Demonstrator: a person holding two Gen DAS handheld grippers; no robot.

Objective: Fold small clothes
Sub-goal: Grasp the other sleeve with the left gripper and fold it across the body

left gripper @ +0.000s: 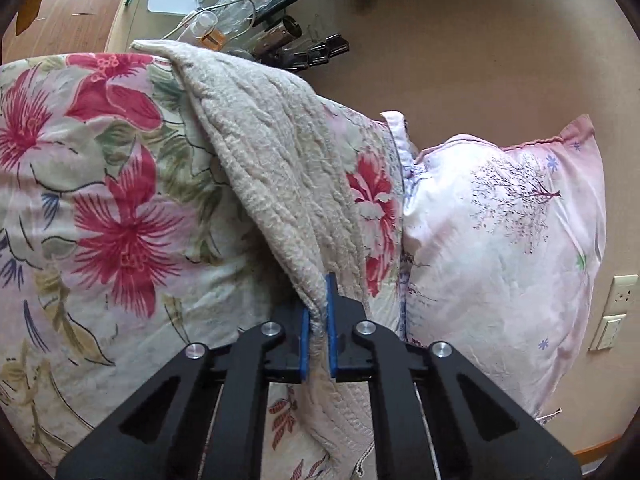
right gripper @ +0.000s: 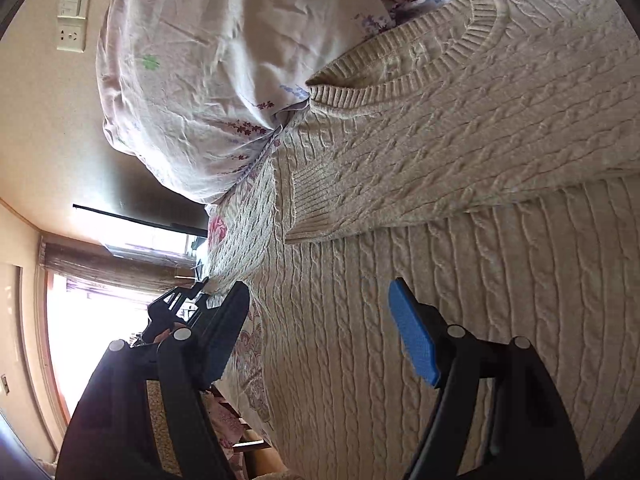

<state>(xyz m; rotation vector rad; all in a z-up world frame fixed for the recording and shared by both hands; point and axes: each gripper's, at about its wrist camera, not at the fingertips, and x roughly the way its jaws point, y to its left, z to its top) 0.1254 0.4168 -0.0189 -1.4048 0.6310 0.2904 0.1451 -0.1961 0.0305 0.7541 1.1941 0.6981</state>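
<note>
Left gripper (left gripper: 319, 320) pinching sweater (left gripper: 272, 168) fold over floral bedding (left gripper: 100, 184); right gripper (right gripper: 320, 332) wide open above sweater (right gripper: 440, 240), pillow (right gripper: 208, 80) at wall.

floral quilt (left gripper: 100, 184) | pink pillow (left gripper: 500, 240) | wall outlet (left gripper: 622, 294)

Right gripper (right gripper: 320, 328) hangs wide open over the cream cable-knit sweater (right gripper: 460, 168), sleeve folded across, pillow (right gripper: 208, 80) beside.

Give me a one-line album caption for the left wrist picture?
Left gripper pinches a fold of the beige knit sweater, lifting it across a floral bedspread beside a pink pillow.
</note>
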